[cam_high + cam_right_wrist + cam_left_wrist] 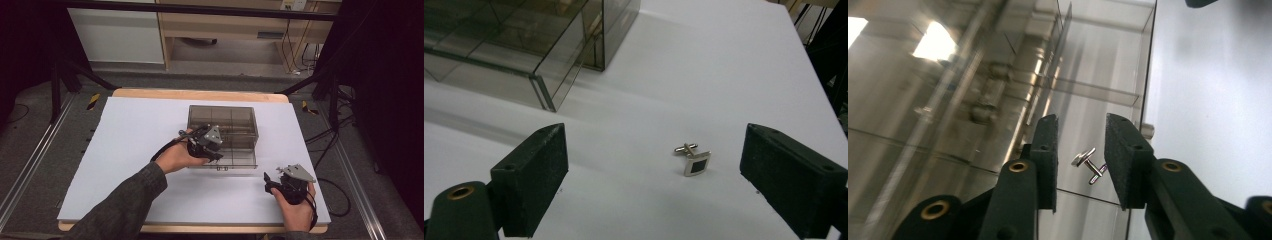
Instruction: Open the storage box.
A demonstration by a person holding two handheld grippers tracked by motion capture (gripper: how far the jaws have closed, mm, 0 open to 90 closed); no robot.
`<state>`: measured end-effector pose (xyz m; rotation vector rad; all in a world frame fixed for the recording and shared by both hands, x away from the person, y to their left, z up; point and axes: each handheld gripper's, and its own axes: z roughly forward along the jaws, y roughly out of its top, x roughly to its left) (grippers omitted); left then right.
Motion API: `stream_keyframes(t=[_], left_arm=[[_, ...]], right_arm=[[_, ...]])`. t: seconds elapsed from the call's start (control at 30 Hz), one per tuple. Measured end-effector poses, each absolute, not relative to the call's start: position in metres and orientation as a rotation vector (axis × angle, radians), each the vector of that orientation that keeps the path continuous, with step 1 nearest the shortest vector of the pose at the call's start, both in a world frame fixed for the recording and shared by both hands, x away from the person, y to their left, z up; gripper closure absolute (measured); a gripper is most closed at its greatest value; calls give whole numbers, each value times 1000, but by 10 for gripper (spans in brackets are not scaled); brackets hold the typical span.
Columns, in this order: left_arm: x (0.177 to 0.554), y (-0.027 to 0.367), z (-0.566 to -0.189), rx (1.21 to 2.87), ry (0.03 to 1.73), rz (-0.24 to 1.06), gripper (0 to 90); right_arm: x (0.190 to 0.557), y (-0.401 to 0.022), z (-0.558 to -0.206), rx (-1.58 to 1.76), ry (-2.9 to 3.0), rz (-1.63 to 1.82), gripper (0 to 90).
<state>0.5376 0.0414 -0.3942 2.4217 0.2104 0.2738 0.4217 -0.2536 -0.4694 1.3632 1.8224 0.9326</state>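
— How far along is it, would you say?

— About halfway, I reckon. One cufflink (1089,166) lies inside the smoky clear box (222,136), in a compartment at its near side. The left gripper (205,145) hangs right over it, and seen along that gripper's own camera the fingers (1045,155) stand parted on either side of the cufflink without touching it. So that one looks delivered.

— And the other hand?

— The right gripper (280,184) sits at the near right of the desk (130,150), well apart from the box. Its fingers (531,172) are spread wide, with nothing between the pads. Just beyond them a second cufflink (694,161), square with a dark face, lies on the white surface, its post pointing away.

— So that one is left to do.

— That's my reading. It needs picking up and carrying left and farther in, to the box. The box's lid is swung open, so nothing blocks the way.

— Anything tricky?

— It's small and flat on the desk, so the fingers would have to come down close and pinch its edges squarely. Whether it goes in the same compartment I can't tell.
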Motion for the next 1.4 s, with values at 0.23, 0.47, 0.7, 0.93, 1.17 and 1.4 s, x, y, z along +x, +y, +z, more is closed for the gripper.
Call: stream_keyframes(t=[0.23,0.47,0.7,0.93,1.17,1.4], left_arm=[[524,65,-370,2379,219,372,562],[505,96,-362,2343,249,445,437],[486,124,-369,2302,304,486,255],[475,155,-389,2283,401,470,147],[471,187,-412,2245,506,469,130],[475,214,-428,2214,607,460,130]], right_arm=[[425,-269,-447,1339,1891,898,280],[440,-293,-426,1320,2092,765,422],[467,-301,-422,1350,2300,661,493],[486,-291,-423,1417,2396,617,558],[496,-287,-431,1457,2443,574,594],[503,-286,-438,1464,2464,537,618]])
